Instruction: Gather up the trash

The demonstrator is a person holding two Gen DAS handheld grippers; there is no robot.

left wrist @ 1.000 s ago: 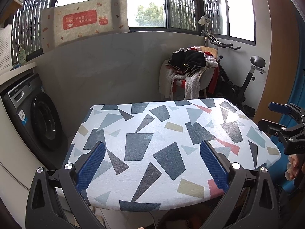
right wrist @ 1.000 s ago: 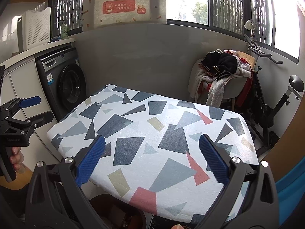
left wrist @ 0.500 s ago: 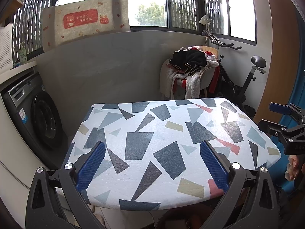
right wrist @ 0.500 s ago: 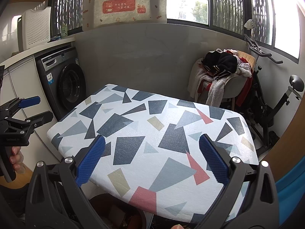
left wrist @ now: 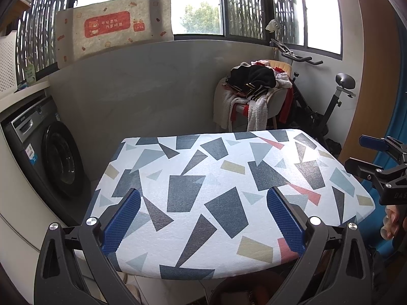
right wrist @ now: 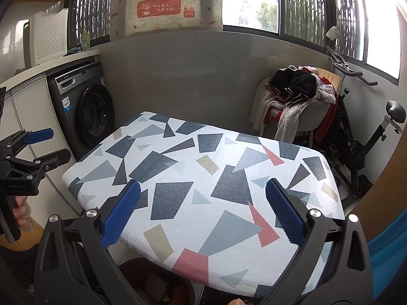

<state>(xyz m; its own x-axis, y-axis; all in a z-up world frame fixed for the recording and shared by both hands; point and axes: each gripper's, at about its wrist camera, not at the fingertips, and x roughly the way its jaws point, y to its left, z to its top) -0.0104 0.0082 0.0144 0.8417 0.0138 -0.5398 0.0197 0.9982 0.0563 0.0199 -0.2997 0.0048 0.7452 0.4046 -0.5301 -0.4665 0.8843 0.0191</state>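
A table [left wrist: 229, 178] [right wrist: 203, 178] with a white cloth printed in grey, blue, yellow and red shapes fills both views; I see no loose trash on it. My left gripper [left wrist: 203, 198] hovers open over the table's near edge with nothing between its blue pads. My right gripper [right wrist: 203, 195] is likewise open and holds nothing, above the near edge. Each gripper also shows in the other's view: the right gripper [left wrist: 356, 152] at the right edge, the left gripper [right wrist: 53, 145] at the left edge. A dark brown bin [right wrist: 157, 282] sits under the table's near edge.
A grey washing machine [right wrist: 84, 111] stands at the left under a white counter [right wrist: 38, 66]. A chair piled with clothes [left wrist: 254, 94] and an exercise bike [right wrist: 361, 137] stand behind the table at the right. A person's fingers [right wrist: 20, 211] hold the left gripper's handle.
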